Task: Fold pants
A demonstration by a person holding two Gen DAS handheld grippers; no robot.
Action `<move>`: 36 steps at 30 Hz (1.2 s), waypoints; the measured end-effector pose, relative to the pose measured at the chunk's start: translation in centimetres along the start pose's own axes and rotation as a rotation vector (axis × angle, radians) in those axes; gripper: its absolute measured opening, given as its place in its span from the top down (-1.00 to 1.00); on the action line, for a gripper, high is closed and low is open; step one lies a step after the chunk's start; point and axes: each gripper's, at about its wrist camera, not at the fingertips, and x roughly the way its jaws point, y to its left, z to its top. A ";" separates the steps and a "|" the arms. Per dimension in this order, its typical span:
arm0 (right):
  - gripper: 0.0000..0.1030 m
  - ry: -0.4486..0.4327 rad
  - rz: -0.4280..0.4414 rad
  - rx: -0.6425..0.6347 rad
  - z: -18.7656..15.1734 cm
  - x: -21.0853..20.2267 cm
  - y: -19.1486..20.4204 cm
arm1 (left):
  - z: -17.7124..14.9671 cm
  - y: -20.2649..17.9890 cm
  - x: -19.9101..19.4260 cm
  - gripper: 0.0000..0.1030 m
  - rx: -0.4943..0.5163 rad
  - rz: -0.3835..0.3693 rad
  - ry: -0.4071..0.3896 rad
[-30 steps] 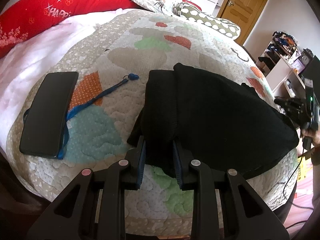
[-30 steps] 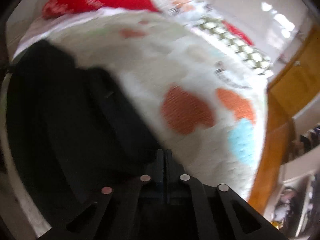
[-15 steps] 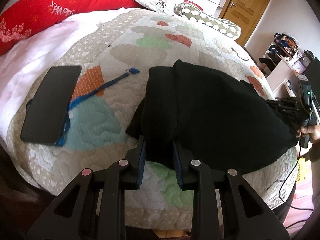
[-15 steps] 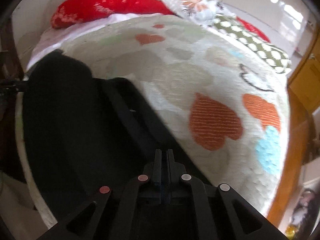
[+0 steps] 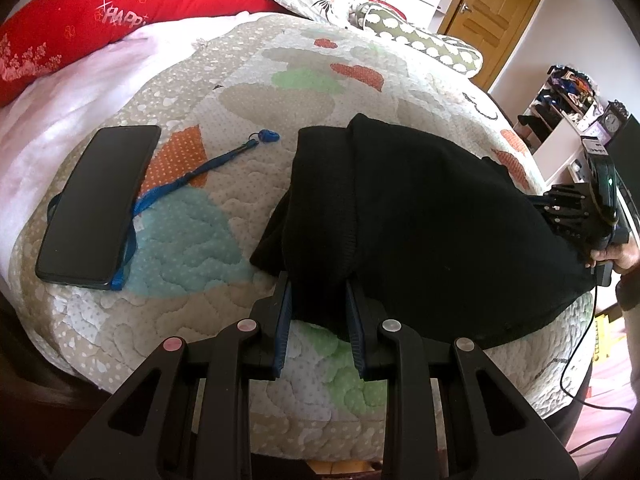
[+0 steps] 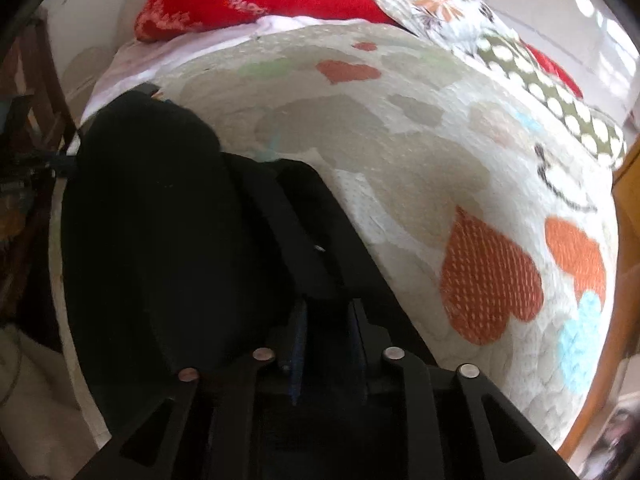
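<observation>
The black pants [image 5: 420, 216] lie folded in a heap on the quilted bed cover [image 5: 224, 216]. My left gripper [image 5: 318, 300] is open, its fingers straddling the near left edge of the pants. My right gripper [image 6: 326, 320] is open over the pants' [image 6: 168, 232] right end, with black cloth between and under its fingers. In the left wrist view the right gripper [image 5: 568, 208] shows at the far right edge of the pants.
A black phone [image 5: 100, 204] with a blue lanyard [image 5: 188, 180] lies on the cover to the left. Red [image 5: 92, 24] and patterned pillows [image 5: 424, 48] sit at the back. A wooden door [image 5: 492, 16] and shelves [image 5: 560, 112] stand to the right.
My right gripper has opened from shut while over the pants' right end. The left gripper has held its place.
</observation>
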 end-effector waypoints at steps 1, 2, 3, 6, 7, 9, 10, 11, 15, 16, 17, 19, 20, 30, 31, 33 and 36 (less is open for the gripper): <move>0.91 -0.002 -0.029 -0.032 0.2 0.0 0.6 | 0.0 0.0 0.0 0.53 -0.001 -0.001 0.000; 0.94 -0.004 -0.052 -0.054 0.3 -0.1 1.0 | 0.0 0.0 0.0 0.53 -0.002 -0.002 -0.001; 0.95 -0.007 -0.065 -0.062 0.7 -0.2 1.1 | 0.0 0.1 -0.1 0.53 -0.005 -0.006 -0.004; 0.95 -0.035 -0.140 -0.047 1.8 -0.9 0.4 | -0.1 0.1 -0.2 0.53 -0.012 -0.014 -0.008; 0.95 -0.039 -0.153 -0.024 2.1 -0.9 -0.2 | -0.1 0.1 -0.2 0.53 -0.014 -0.015 -0.007; 0.96 -0.060 -0.152 0.016 2.5 -0.9 -0.7 | -0.2 0.2 -0.2 0.53 -0.021 -0.019 -0.008; 0.97 -0.053 -0.182 0.024 2.6 -0.5 -0.9 | -0.2 0.2 -0.2 0.53 -0.024 -0.020 -0.009; 0.97 -0.036 -0.224 0.030 2.7 0.2 -1.0 | -0.2 0.1 -0.2 0.53 -0.024 -0.017 -0.009; 0.97 -0.037 -0.192 0.144 2.2 1.6 -1.9 | -0.1 -0.3 -0.8 0.52 -0.013 -0.002 -0.012; 0.96 -0.052 -0.195 0.162 2.0 1.1 -2.0 | -0.1 -0.5 -1.3 0.49 -0.001 0.008 -0.016; 0.95 -0.062 -0.197 0.191 1.8 0.2 -2.2 | -0.1 -0.8 -1.7 0.48 0.012 0.016 -0.024; 0.85 -0.110 -0.211 0.287 0.2 -2.9 -3.2 | 0.1 -1.5 -2.9 0.37 0.045 0.040 -0.058; 0.77 -0.141 -0.220 0.324 -0.8 -4.6 -3.5 | 0.2 -1.8 -3.5 0.37 0.055 0.056 -0.075; 0.52 -0.144 -0.318 0.564 -13.9 -11.5 -2.7 | 3.2 -4.8 -4.1 0.37 0.089 0.054 -0.180; 0.52 -0.133 -0.302 0.571 -14.7 -10.8 -2.3 | 3.4 -5.1 -3.3 0.37 0.087 0.044 -0.167; 0.52 -0.128 -0.291 0.592 -15.7 -9.4 -2.4 | 3.9 -5.5 -1.0 0.37 0.079 0.051 -0.131; 0.52 -0.122 -0.410 0.609 -16.4 -7.4 -3.8 | 4.0 -5.6 2.6 0.37 0.071 0.096 -0.048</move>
